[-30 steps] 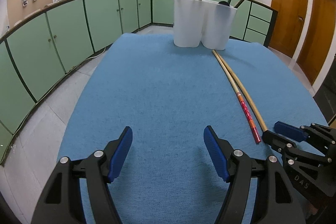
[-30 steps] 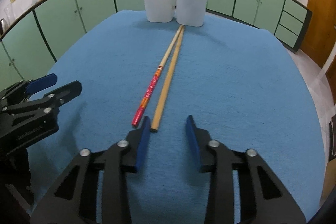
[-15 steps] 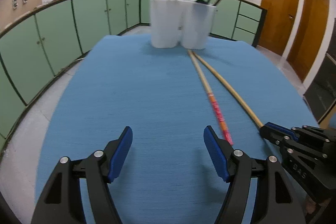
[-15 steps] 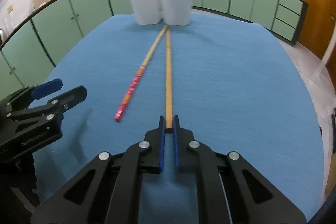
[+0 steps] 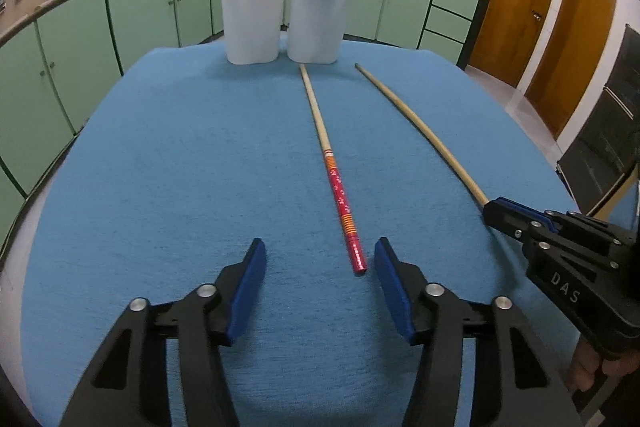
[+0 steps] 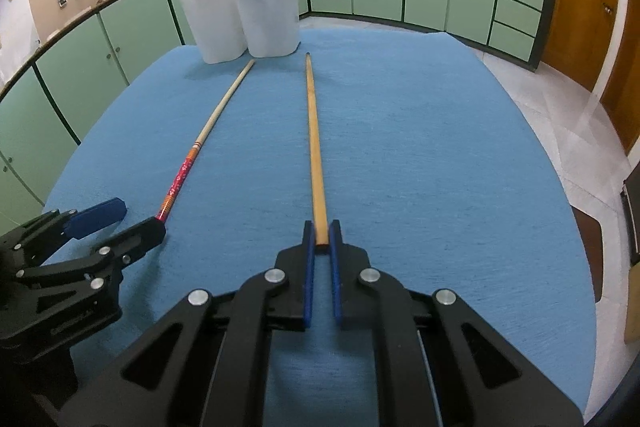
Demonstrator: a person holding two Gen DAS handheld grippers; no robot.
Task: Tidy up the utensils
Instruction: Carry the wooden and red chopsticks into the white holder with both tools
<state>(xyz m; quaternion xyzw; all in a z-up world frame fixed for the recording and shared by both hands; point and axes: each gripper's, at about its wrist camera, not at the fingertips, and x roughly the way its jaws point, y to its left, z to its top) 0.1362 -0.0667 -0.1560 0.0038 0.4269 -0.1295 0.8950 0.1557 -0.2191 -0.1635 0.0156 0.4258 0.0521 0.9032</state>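
Two slim round chopsticks on blue cloth point(image 6: 440, 147): right tongs point(image 6: 319, 245) pinch plain wood chopstick point(image 6: 314, 143), left tongs point(image 5: 320, 267) apart.

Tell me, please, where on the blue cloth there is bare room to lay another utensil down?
The widest bare patch of blue cloth lies left of the red-handled chopstick. Another lies right of the plain chopstick held by the right gripper. It is crowded at the white holder and near the left gripper.

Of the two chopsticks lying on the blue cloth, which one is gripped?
The plain wooden chopstick, its near end clamped in the right gripper. The red-patterned chopstick lies free between the open left gripper's fingers.
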